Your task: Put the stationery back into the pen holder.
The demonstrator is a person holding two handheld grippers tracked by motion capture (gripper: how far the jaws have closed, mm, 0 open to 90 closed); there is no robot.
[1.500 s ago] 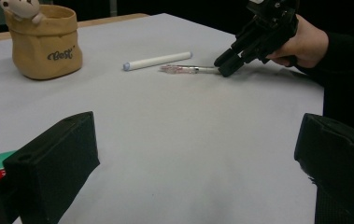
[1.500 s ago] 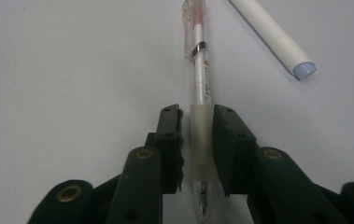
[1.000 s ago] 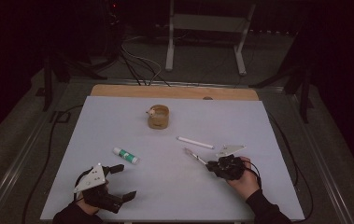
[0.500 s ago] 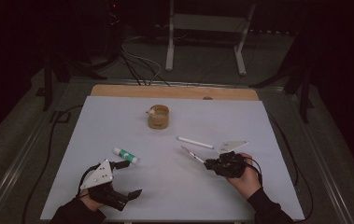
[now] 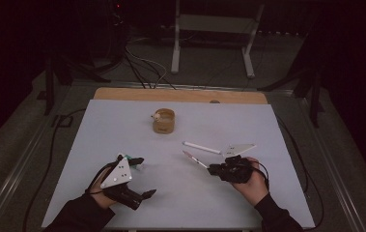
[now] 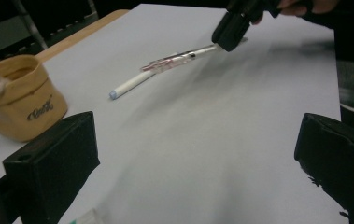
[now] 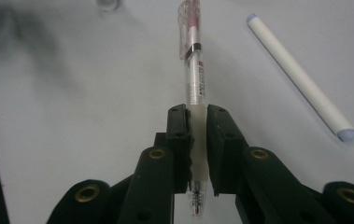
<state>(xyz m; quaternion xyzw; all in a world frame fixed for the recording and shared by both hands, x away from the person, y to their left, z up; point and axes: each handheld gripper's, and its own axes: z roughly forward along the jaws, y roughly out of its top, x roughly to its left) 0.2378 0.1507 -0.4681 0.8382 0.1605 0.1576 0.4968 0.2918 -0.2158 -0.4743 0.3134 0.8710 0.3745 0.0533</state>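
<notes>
My right gripper (image 5: 218, 168) is shut on the tip end of a clear pen with a red core (image 5: 194, 159), which points left and away just above the table; its own view shows the pads (image 7: 185, 128) pressing the pen (image 7: 194, 70). My left gripper (image 5: 142, 177) stands open near the front left, nothing between its jaws. Its far jaw lies over a white tube with a green cap (image 5: 133, 163). In the left gripper view the pen (image 6: 174, 58) hangs from the right gripper (image 6: 235, 28).
A white marker (image 5: 202, 148) lies just beyond the pen, also seen in the right gripper view (image 7: 300, 77). A tan fabric pouch (image 5: 163, 121) with a small white figure on its rim stands at the table's middle back. The pale tabletop (image 5: 277, 145) ends near both forearms.
My left gripper has risen and moved forward and right, its far jaw now over the tube. The right hand has lifted a little with the pen still gripped.
</notes>
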